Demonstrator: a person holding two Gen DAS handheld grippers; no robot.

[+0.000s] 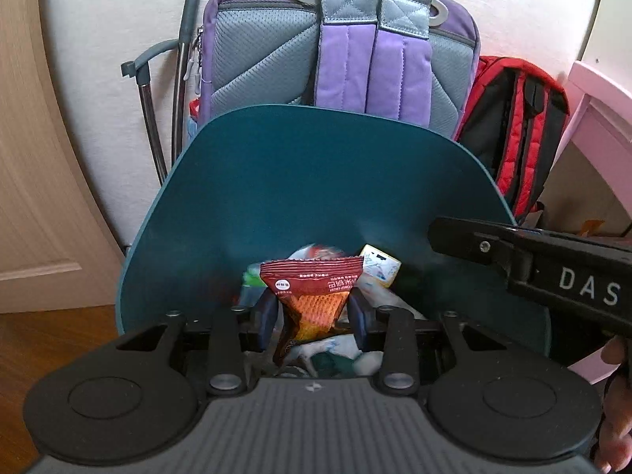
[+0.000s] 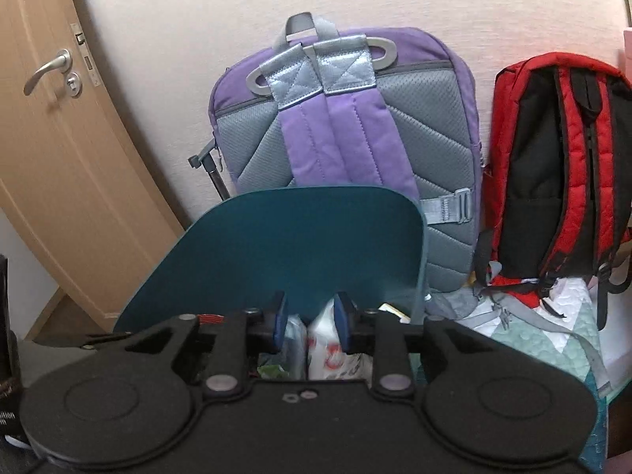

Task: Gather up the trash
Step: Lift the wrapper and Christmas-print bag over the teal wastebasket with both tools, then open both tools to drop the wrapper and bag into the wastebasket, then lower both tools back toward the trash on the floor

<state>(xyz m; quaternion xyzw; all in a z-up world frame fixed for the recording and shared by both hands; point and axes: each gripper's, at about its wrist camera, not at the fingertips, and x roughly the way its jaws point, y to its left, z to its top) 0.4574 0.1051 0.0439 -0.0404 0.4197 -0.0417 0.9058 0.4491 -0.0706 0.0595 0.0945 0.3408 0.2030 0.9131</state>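
A teal trash bin point(image 1: 276, 181) stands with its lid raised, and holds several wrappers and tissues. My left gripper point(image 1: 312, 310) is over the bin mouth, its blue pads point(image 1: 266, 312) against the sides of a red and orange snack wrapper point(image 1: 312, 292) that hangs between them. My right gripper shows in the left wrist view as a black body point(image 1: 553, 272) at the bin's right edge. In its own view the right gripper point(image 2: 310, 322) sits over the bin point(image 2: 284, 245), jaws a little apart and empty, with white packaging point(image 2: 331, 351) below.
A purple and grey backpack point(image 1: 335, 51) leans on the wall behind the bin. A red and black backpack point(image 2: 561, 166) stands to its right on a quilted mat point(image 2: 553, 339). A wooden door point(image 2: 51, 126) is at left. A metal pole point(image 1: 185, 59) leans on the wall.
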